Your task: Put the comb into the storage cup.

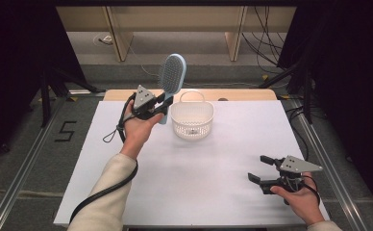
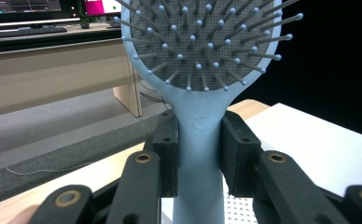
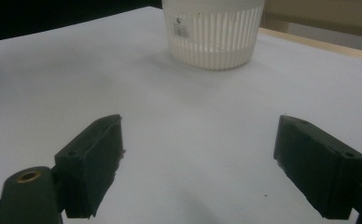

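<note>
The left gripper (image 1: 161, 103) is clamped on the handle of a pale blue hairbrush (image 1: 171, 77), held upright above the table's (image 1: 199, 163) far edge, just beside a white slotted basket (image 1: 192, 120); the right gripper (image 1: 263, 168), jaws wide apart, rests near the right front corner

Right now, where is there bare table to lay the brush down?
Bare white table runs from the basket toward the person, between the left forearm and the right gripper. Right of the basket is free too. It's crowded at the basket's left, where the left gripper holds the hairbrush.
</note>
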Demonstrator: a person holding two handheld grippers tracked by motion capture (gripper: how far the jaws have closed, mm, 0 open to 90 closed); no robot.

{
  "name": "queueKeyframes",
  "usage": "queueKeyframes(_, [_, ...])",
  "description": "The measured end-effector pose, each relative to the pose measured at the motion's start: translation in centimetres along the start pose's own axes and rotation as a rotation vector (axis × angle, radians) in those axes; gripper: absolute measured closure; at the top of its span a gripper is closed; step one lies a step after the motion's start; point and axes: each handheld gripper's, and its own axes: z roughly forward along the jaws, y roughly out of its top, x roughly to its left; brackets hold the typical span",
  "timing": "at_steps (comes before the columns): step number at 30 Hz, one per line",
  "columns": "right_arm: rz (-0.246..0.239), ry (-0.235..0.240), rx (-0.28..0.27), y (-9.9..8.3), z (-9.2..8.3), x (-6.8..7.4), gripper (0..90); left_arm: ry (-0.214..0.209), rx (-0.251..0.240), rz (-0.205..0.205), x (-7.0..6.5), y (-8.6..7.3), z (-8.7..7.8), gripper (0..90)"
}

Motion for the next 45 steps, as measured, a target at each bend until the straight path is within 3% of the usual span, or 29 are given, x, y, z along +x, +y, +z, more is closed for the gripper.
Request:
queueKeyframes(26, [-0.002,0.002,0.0,0.0,0.0,0.0,16.5,-0.015,-0.009,-0.004,0.2,0.7,1.4,69.7])
queueKeyframes(34, [-0.003,0.003,-0.001,0.0,0.0,0.0,16.5,-0.019,-0.023,-0.027,0.2,0.7,2.0,69.8])
queueKeyframes(45, [-0.003,0.004,-0.001,0.0,0.0,0.0,16.5,-0.02,-0.022,-0.015,0.0,0.7,2.7,69.7])
